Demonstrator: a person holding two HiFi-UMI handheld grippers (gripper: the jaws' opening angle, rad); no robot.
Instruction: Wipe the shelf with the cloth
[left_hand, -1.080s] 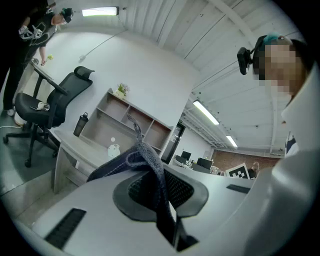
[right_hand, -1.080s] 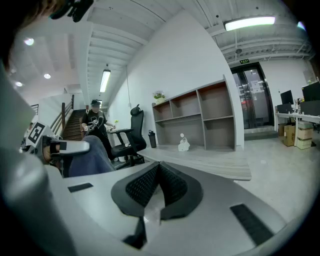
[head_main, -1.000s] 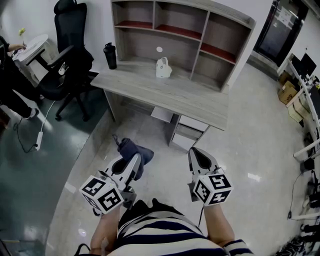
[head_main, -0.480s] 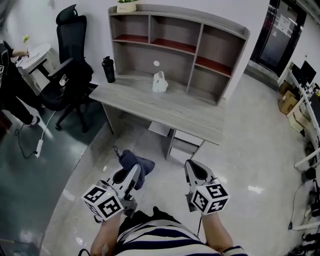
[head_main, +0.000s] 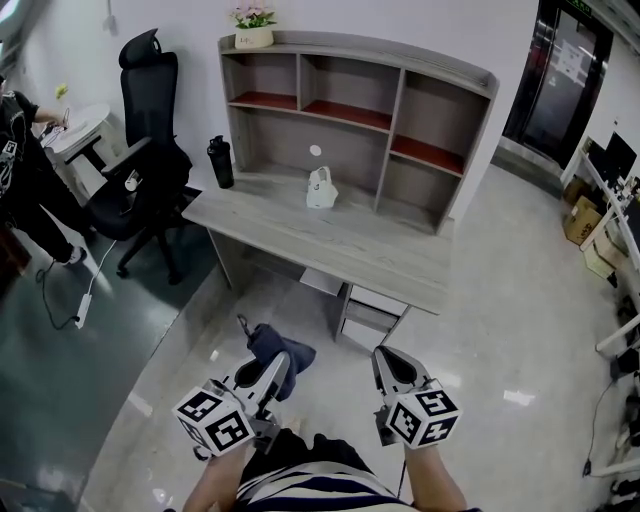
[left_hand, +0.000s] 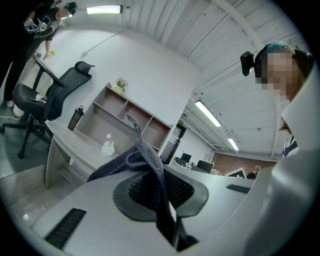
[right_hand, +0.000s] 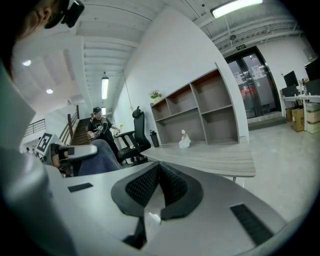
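Note:
A dark blue cloth (head_main: 274, 346) hangs from my left gripper (head_main: 277, 368), which is shut on it low in the head view; in the left gripper view the cloth (left_hand: 149, 165) bunches between the jaws. Beside it my right gripper (head_main: 395, 366) is shut with nothing in it, its pads (right_hand: 159, 186) pressed together. Ahead stands the grey shelf unit (head_main: 355, 125) with red-lined compartments, set on a wooden desk (head_main: 330, 240). Both grippers are well short of the desk, over the floor.
On the desk stand a black bottle (head_main: 220, 163) and a small white figure (head_main: 321, 189). A flower pot (head_main: 252, 29) tops the shelf. A black office chair (head_main: 145, 160) and a person (head_main: 30, 190) are at the left. Drawers (head_main: 372, 309) sit under the desk.
The view has tilted up and back, so the desk and shelf sit a little farther off. Both grippers sit lower in frame, still shut, the cloth still in the left one.

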